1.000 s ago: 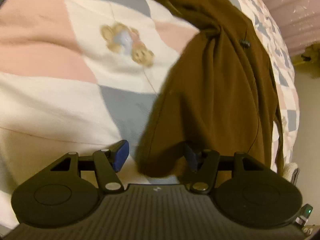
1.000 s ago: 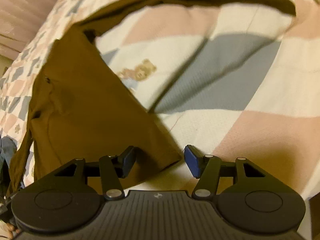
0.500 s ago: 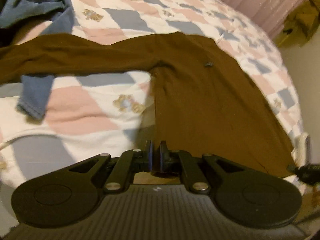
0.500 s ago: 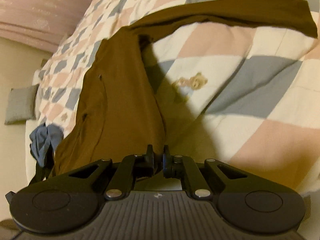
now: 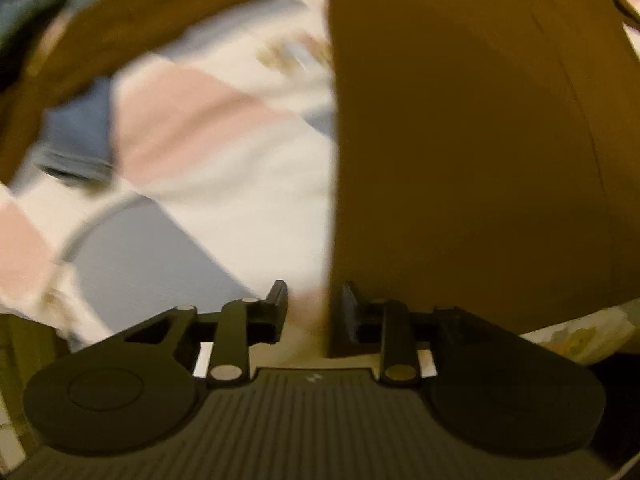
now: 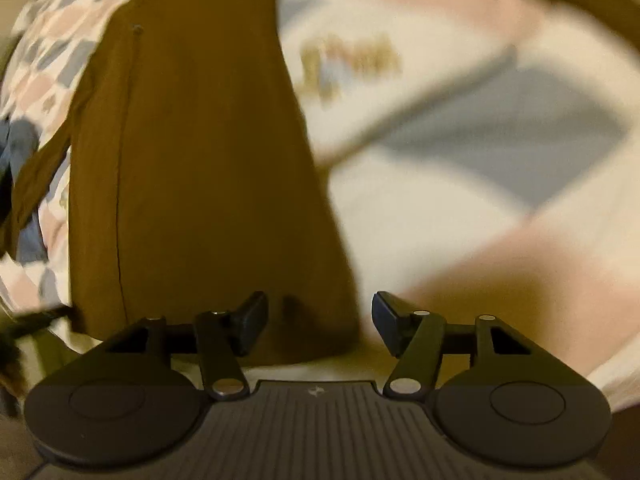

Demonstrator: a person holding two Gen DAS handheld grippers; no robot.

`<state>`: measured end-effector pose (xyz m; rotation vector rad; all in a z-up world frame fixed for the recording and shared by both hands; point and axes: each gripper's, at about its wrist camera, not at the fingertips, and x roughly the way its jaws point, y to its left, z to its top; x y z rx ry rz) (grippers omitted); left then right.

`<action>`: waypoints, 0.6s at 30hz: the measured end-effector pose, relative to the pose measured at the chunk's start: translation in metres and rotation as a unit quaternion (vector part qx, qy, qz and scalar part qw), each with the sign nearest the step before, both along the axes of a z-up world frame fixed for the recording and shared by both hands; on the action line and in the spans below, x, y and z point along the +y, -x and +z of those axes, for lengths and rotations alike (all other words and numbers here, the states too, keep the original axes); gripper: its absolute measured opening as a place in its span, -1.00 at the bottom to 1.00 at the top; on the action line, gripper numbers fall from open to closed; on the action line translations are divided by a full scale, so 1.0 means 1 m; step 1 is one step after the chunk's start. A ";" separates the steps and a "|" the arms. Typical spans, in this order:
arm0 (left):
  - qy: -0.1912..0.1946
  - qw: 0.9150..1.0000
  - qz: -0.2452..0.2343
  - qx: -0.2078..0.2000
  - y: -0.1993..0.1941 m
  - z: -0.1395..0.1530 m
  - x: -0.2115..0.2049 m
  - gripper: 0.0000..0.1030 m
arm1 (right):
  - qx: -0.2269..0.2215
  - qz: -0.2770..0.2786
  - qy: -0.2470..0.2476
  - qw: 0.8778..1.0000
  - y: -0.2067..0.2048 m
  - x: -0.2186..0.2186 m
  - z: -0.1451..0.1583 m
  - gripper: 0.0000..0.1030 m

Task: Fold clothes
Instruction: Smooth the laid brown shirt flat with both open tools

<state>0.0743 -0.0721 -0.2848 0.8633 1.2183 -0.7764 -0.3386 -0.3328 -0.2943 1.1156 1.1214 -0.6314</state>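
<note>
Left gripper [image 5: 313, 308] jaws parted, hem corner of brown top [image 5: 460, 140] between them, not pinched. Right gripper [image 6: 319, 322] jaws wide, over the other hem corner, holding nothing. Top spread flat at near edge of bed [image 5: 200, 208], sleeve out; blue garment [image 5: 76, 136] farther in. Likely spreading done; next, sleeve fold-in. No containers visible.

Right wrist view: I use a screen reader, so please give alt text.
Open right tongs hover at the bottom hem of a brown long-sleeved top lying flat on a pink, grey and cream checked quilt. A blue garment shows at far left; the picture is motion-blurred.
</note>
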 end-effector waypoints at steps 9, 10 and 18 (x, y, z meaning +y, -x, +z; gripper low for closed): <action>0.181 0.983 -0.016 -0.016 -0.101 0.073 -0.158 -0.34 | -0.105 0.068 0.144 0.982 -0.088 -0.183 0.041 -0.35; 0.196 0.980 -0.030 -0.006 -0.109 0.071 -0.188 -0.30 | -0.121 0.089 0.157 0.976 -0.112 -0.202 0.041 -0.36; 0.206 0.971 -0.087 0.079 -0.168 -0.003 -0.386 0.03 | -0.187 0.118 0.152 0.963 -0.280 -0.301 -0.001 0.04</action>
